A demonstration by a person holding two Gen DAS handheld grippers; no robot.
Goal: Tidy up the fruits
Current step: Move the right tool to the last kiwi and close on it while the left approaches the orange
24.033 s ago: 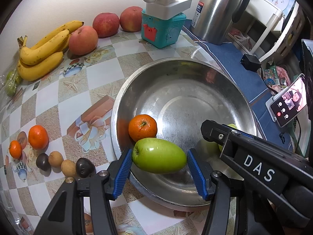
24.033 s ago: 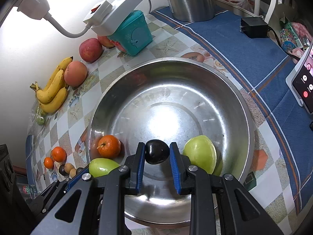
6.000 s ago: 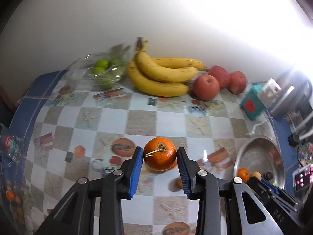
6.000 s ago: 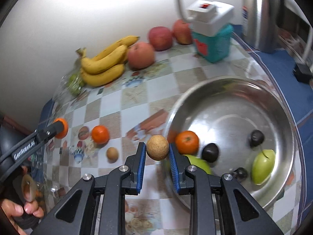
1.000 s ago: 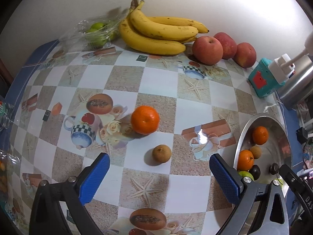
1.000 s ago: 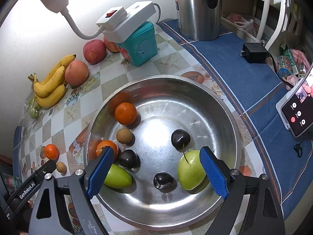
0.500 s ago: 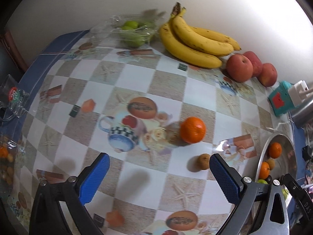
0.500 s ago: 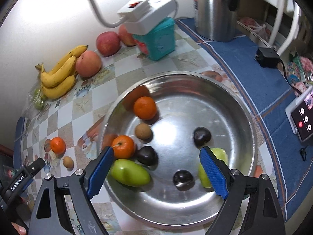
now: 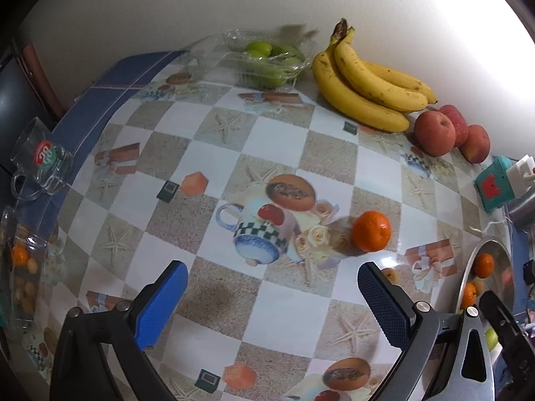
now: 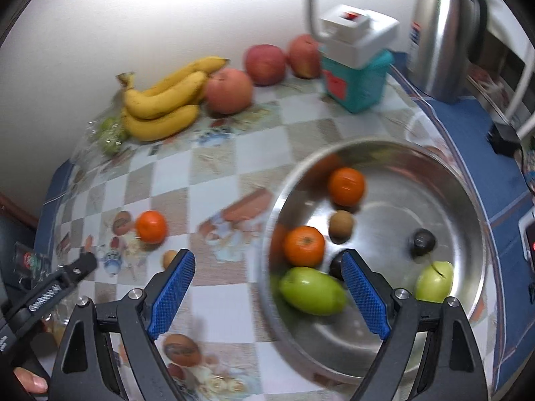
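Left gripper gaping wide, empty; small round orange tangerine lying just beyond its right finger, untouched. Right gripper also spread wide.

Your left wrist camera looks steeply down at the checked table from the left. Your right wrist camera looks down from nearer the steel bowl. Both share the loose orange and far bananas.

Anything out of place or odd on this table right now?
Nothing spilled or damaged. One orange and a small brown fruit lie loose on the tablecloth, outside the steel bowl holding the other small fruit.
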